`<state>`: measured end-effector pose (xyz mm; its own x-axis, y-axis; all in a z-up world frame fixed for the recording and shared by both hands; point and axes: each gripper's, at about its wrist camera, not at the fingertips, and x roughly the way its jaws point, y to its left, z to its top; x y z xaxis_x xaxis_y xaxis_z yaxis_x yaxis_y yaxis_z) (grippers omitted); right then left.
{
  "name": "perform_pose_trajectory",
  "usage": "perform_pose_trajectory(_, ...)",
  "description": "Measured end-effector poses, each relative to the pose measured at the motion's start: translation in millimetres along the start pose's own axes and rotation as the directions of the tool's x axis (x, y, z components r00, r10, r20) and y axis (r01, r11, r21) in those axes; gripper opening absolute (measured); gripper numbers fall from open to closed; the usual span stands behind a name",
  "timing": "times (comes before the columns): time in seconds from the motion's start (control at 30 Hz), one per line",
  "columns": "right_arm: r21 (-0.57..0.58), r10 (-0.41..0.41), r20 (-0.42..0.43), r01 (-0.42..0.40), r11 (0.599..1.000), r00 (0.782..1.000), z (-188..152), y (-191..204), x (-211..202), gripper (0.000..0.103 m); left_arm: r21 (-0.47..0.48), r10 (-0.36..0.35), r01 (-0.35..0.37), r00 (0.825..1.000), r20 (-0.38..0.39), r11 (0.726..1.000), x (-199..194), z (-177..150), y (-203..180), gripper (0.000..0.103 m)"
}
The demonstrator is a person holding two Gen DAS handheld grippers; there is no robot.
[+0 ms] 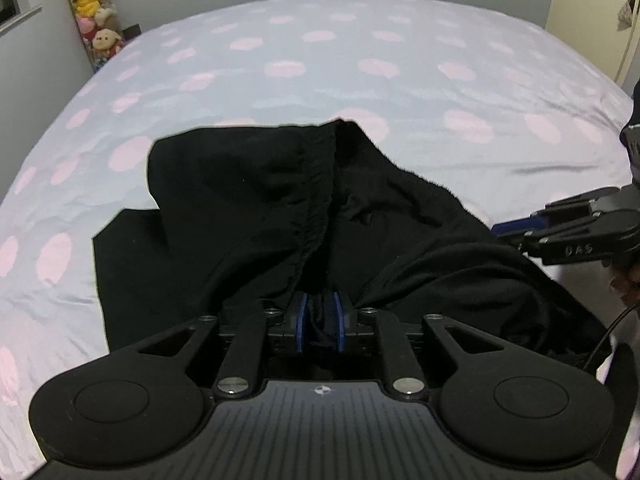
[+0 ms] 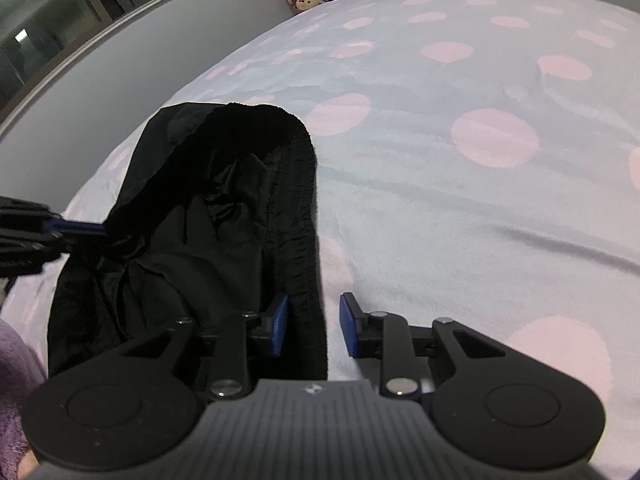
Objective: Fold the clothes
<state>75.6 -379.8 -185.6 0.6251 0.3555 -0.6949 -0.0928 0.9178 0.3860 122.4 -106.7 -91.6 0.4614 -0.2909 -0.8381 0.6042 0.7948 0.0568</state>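
A black garment with an elastic waistband (image 1: 280,208) lies bunched on the bed (image 1: 360,80); it also shows in the right wrist view (image 2: 208,216). My left gripper (image 1: 320,322) is shut on a fold of the black fabric near its waistband. My right gripper (image 2: 314,326) is open, with the waistband edge lying between its blue pads (image 2: 348,324), the left pad touching the cloth. In the left wrist view the right gripper (image 1: 516,230) reaches in from the right at the garment's edge. In the right wrist view the left gripper (image 2: 80,228) pinches the cloth at the left.
The bed sheet (image 2: 480,200) is pale lilac with pink dots. Stuffed toys (image 1: 96,20) hang at the back left wall. A purple fleece sleeve (image 2: 12,380) is at the lower left. A window (image 2: 48,8) is on the left wall.
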Motion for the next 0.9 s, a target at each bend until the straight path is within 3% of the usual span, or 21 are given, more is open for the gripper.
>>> perform_pose_trajectory(0.1,0.030,0.044,-0.002,-0.044,0.999,0.999,2.4,-3.1,5.3,0.030,-0.020,0.015,-0.016,1.000,-0.013,1.000,9.5,-0.3,4.2,0.013)
perform_pose_trajectory(0.2,0.035,0.084,-0.015,-0.084,0.996,0.996,3.2,-0.6,8.9,0.018,-0.036,0.017,-0.018,1.000,-0.011,0.999,10.3,-0.7,7.4,0.013)
perform_pose_trajectory(0.33,0.024,0.073,-0.008,-0.073,0.997,0.997,1.5,5.2,5.2,0.010,0.013,0.034,-0.034,0.999,0.010,0.999,0.7,-3.3,3.1,0.017)
perform_pose_trajectory(0.67,0.008,0.016,-0.006,-0.016,1.000,1.000,-2.0,6.5,-10.9,0.009,0.096,0.075,-0.083,0.994,0.083,0.992,-12.0,-6.8,-3.7,0.024)
perform_pose_trajectory(0.8,0.009,0.014,-0.006,-0.014,1.000,1.000,-4.6,5.9,-11.8,0.009,0.083,0.112,-0.122,0.988,0.110,0.989,-13.9,-5.2,-2.8,0.042)
perform_pose_trajectory(0.9,0.014,0.016,-0.007,-0.016,1.000,1.000,-5.2,5.7,-10.2,0.009,0.067,0.112,-0.119,0.989,0.100,0.991,-9.9,-3.7,0.6,0.040)
